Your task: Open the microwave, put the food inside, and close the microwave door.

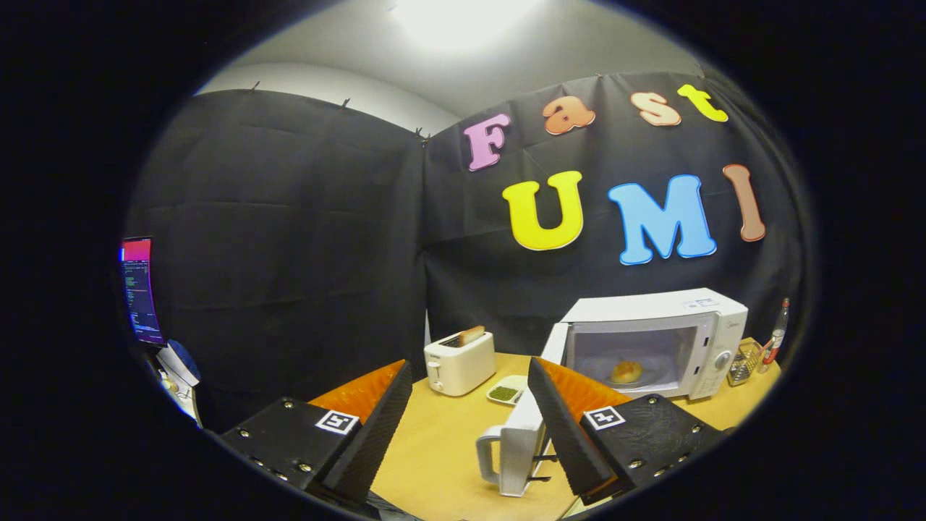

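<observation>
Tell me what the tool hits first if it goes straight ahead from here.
Probably the open microwave door, whose handle sits between the open tool fingers. Past it stands the toaster; depth is hard to judge.

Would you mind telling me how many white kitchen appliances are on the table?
2: a toaster beyond the open hand-held gripper, and a microwave to its right, door open beside one finger. Others may be hidden.

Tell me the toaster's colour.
Cream-white, in the gripper view: the boxy toaster beyond the open gripper.
</observation>
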The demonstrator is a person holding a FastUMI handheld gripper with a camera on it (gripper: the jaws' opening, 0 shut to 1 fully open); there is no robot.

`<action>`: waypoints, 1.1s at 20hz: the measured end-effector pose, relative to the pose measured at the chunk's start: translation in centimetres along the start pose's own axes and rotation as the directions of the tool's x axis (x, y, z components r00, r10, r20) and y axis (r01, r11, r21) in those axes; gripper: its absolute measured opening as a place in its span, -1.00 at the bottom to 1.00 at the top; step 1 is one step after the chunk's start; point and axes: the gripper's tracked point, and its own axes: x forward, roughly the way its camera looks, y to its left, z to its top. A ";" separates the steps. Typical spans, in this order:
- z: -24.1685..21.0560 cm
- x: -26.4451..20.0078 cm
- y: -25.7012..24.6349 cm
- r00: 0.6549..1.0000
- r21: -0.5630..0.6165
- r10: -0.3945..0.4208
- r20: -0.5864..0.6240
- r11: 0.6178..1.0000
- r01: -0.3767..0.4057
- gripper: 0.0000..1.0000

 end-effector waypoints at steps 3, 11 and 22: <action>-2.1 0.8 2.9 0.997 0.005 0.066 -0.036 0.998 -0.066 0.95; -8.1 2.5 5.2 0.972 0.020 0.151 -0.178 0.988 -0.150 0.84; -12.0 4.8 -1.0 0.966 0.089 0.017 -0.259 0.996 0.006 -0.86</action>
